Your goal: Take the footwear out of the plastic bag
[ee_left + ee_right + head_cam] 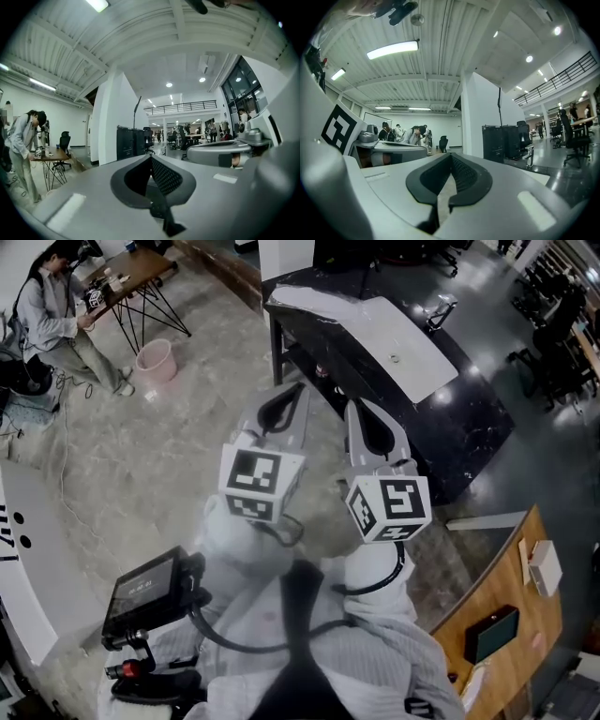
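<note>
Left gripper (296, 388): held in front of the person's chest, pointing forward over the grey stone floor (141, 456). In the left gripper view its jaws (151, 157) are pressed together with nothing between them.
Right gripper (355, 405): just beside the left one and roughly parallel to it, its marker cube (389, 507) lower right. In the right gripper view its jaws (450, 154) meet at the tips and grip nothing.
Footwear and plastic bag: none of the three views shows them.
Black table (469, 427): ahead of both grippers, with a white panel (394, 334) lying across its top.
Pink bucket (156, 360): on the floor to the left, near a small wooden table (131, 273).
Seated person (56, 320): at that small table, in the far upper left.
Wooden desk (506, 601): at the lower right, carrying a dark flat device (492, 634) and a white box (545, 566).
Black screen unit (145, 592): at the person's lower left, close to the body.
Dark cabinets (506, 140): standing by a white pillar (480, 117) in the right gripper view.
</note>
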`<state>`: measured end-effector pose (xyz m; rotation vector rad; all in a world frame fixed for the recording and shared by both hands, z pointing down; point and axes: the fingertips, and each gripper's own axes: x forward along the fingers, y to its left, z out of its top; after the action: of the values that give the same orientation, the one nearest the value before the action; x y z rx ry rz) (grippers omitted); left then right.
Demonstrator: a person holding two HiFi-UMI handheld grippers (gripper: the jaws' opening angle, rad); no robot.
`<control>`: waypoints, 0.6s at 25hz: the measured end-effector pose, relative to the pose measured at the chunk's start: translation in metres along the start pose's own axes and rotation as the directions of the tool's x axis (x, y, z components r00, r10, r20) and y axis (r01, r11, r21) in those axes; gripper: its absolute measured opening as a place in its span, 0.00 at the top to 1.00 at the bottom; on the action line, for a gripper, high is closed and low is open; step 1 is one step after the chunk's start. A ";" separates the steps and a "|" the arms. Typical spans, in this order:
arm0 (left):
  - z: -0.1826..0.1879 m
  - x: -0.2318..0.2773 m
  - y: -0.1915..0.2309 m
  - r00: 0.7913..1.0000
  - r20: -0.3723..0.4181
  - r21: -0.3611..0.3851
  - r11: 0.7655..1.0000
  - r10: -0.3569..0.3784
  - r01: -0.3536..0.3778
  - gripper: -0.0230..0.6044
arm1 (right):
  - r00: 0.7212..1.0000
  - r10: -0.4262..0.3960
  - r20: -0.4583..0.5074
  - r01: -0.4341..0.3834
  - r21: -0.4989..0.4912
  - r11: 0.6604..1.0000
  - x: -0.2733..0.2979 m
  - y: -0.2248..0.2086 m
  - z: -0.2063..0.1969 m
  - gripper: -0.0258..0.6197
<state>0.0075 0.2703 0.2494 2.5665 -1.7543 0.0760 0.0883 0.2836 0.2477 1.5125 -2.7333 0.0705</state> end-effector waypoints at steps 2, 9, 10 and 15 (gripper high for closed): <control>-0.001 0.006 0.008 1.000 -0.011 -0.005 1.000 0.013 -0.013 0.97 | 1.000 0.011 -0.011 -0.011 0.003 1.000 0.010 -0.002 -0.003 0.94; -0.027 0.077 0.056 1.000 -0.024 -0.023 1.000 0.013 -0.014 0.97 | 0.998 0.058 -0.009 -0.058 0.024 0.998 0.092 -0.029 -0.023 0.94; -0.030 0.092 0.068 1.000 -0.024 -0.029 1.000 0.010 -0.011 0.97 | 0.998 0.058 -0.010 -0.058 0.023 0.998 0.110 -0.034 -0.024 0.94; -0.037 0.172 0.141 0.998 -0.055 -0.041 0.999 -0.016 0.014 0.97 | 0.999 0.047 -0.012 -0.047 0.005 0.999 0.214 -0.050 -0.021 0.94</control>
<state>-0.0621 0.0607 0.2959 2.5236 -1.7001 0.1091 0.0167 0.0765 0.2785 1.4433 -2.7614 0.0864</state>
